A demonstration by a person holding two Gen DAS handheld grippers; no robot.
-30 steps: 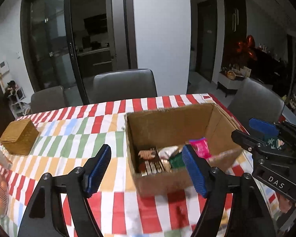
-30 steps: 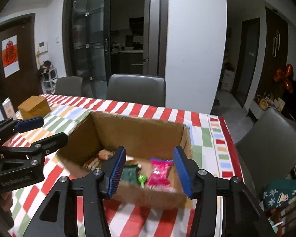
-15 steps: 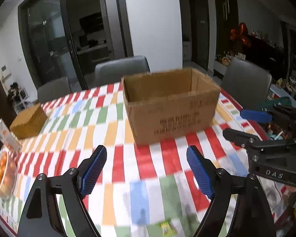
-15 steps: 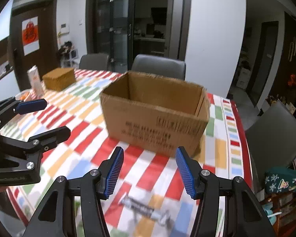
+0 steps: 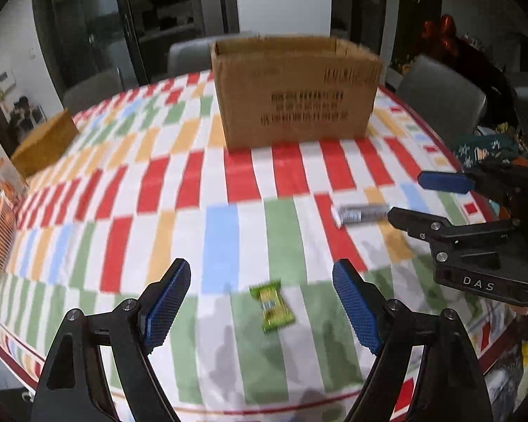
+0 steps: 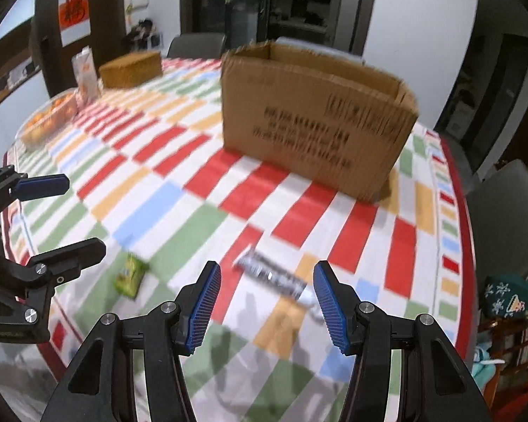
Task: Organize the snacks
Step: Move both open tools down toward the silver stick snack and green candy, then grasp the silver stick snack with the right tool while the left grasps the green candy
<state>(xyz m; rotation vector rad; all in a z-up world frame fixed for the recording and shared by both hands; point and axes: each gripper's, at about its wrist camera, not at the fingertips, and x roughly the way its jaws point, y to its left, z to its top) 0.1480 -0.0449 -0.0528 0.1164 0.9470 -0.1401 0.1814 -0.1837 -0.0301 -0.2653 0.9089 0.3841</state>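
Observation:
A green snack packet (image 5: 272,305) lies on the striped tablecloth, just beyond and between the pads of my left gripper (image 5: 260,267), which is open and holds nothing. A silver wrapped bar (image 6: 274,277) lies just ahead of my right gripper (image 6: 266,267), also open and holding nothing. The left wrist view shows the silver bar (image 5: 360,213) beside the right gripper (image 5: 406,195). The right wrist view shows the green packet (image 6: 130,274) near the left gripper (image 6: 82,212). The cardboard box (image 5: 295,105) (image 6: 313,119) stands farther back, its inside hidden.
A brown woven box (image 5: 45,144) (image 6: 132,68), a carton (image 6: 84,74) and a bowl of oranges (image 6: 49,119) sit at the table's left. Grey chairs (image 6: 503,218) ring the table. The table's near edge (image 5: 264,406) is close below the grippers.
Both grippers drew back from over the box and sank toward the near tablecloth. The box's contents dropped out of sight; the green packet and silver bar came into view. The left jaws widened slightly.

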